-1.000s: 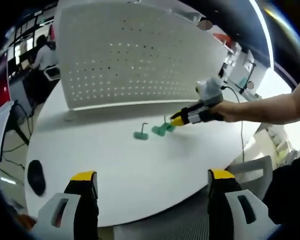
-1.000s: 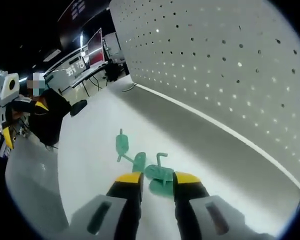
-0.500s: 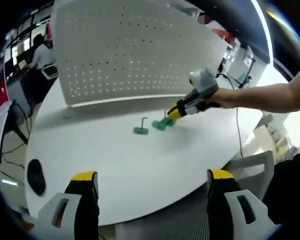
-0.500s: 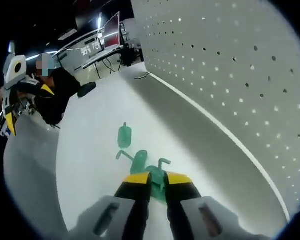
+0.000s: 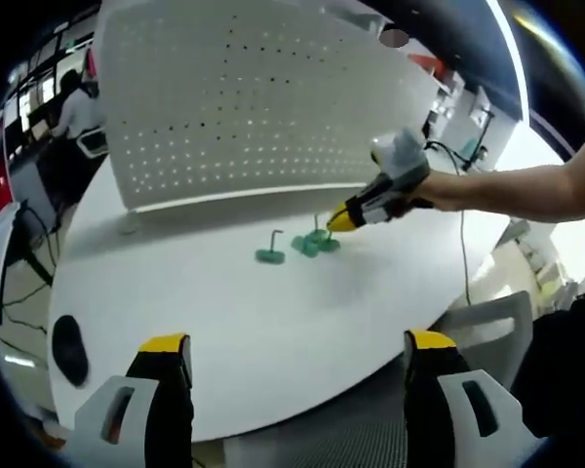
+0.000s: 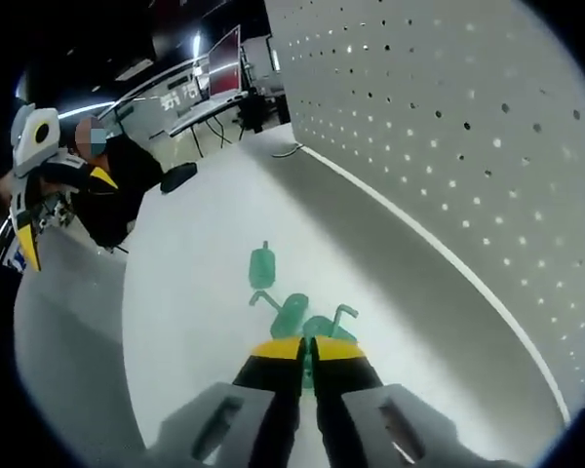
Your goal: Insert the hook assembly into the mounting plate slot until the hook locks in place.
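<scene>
- Since the frame a second ago, your right gripper has narrowed its yellow-tipped jaws from a wide gap to a thin slit; they now pinch the near edge of the teal plastic hook assembly on the white round table.
- Nearest in the left gripper view, your left gripper holds its two yellow-tipped jaws wide apart over the table's near edge, with nothing between them.
- At the left near rim of the table lies a small dark oval object, too blurred to identify.
- At mid-table, in the right gripper view, the grasped hook assembly shows a thin bent wire hook standing up from its flat base.
- Just beyond and touching it lies a second teal hook piece; a third teal piece with an upright stem rests slightly apart, farther along the table.
- In the left gripper view the same three pieces form a short row, with your right gripper's tips at its right end and your bare forearm reaching in from the right.
- Behind the row stands the white perforated mounting plate, upright along the table's far side and well apart from the hooks.
- Farthest back, a seated person and desks with monitors occupy the room.
</scene>
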